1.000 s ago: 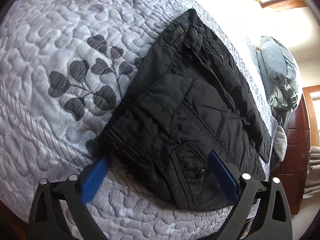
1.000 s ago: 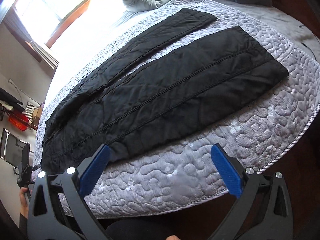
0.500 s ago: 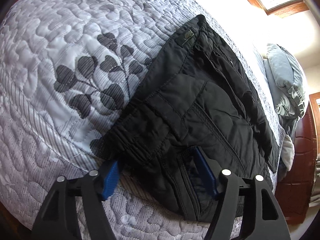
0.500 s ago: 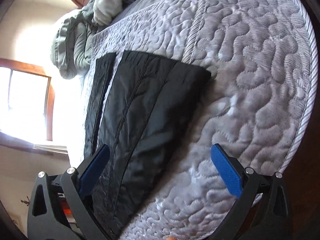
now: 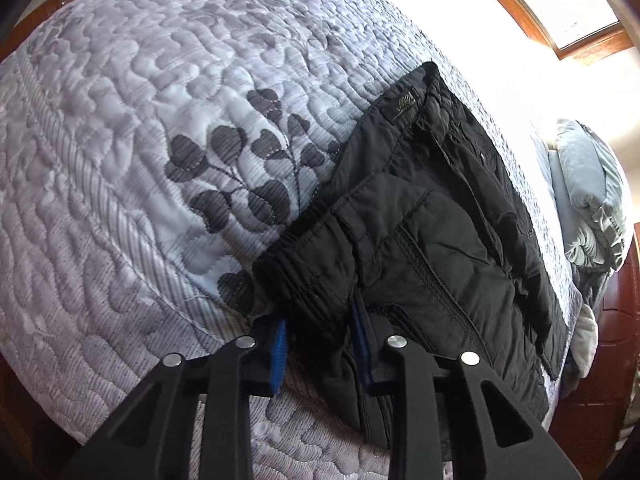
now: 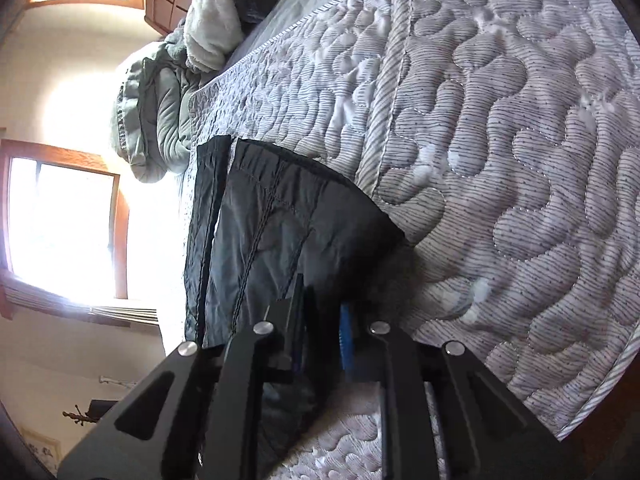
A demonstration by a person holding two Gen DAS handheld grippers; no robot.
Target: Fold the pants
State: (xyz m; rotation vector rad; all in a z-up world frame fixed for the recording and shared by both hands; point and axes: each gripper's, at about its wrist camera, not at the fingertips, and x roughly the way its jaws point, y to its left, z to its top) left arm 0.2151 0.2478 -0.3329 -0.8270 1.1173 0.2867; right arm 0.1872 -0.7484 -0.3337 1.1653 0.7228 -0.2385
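Observation:
Black pants (image 5: 432, 232) lie flat on a grey quilted bed (image 5: 160, 80). In the left wrist view my left gripper (image 5: 320, 344) is shut on the near corner of the waistband, its blue pads (image 5: 278, 344) pinching the bunched fabric. In the right wrist view the leg end of the pants (image 6: 288, 224) lies at the bed's edge. My right gripper (image 6: 324, 344) is shut on the near corner of the leg hem, blue pads (image 6: 346, 340) clamped on the cloth.
Grey-green pillows and bedding (image 5: 592, 208) are heaped at the head of the bed, also showing in the right wrist view (image 6: 160, 112). A wooden headboard (image 5: 600, 380) stands behind. Bright windows (image 6: 60, 228) line the wall. The bed's edge (image 6: 592, 384) drops off close by.
Both grippers moved in and closed. The left went from open around the waistband corner to shut on it. The right swung over to the leg hem and shut on it.

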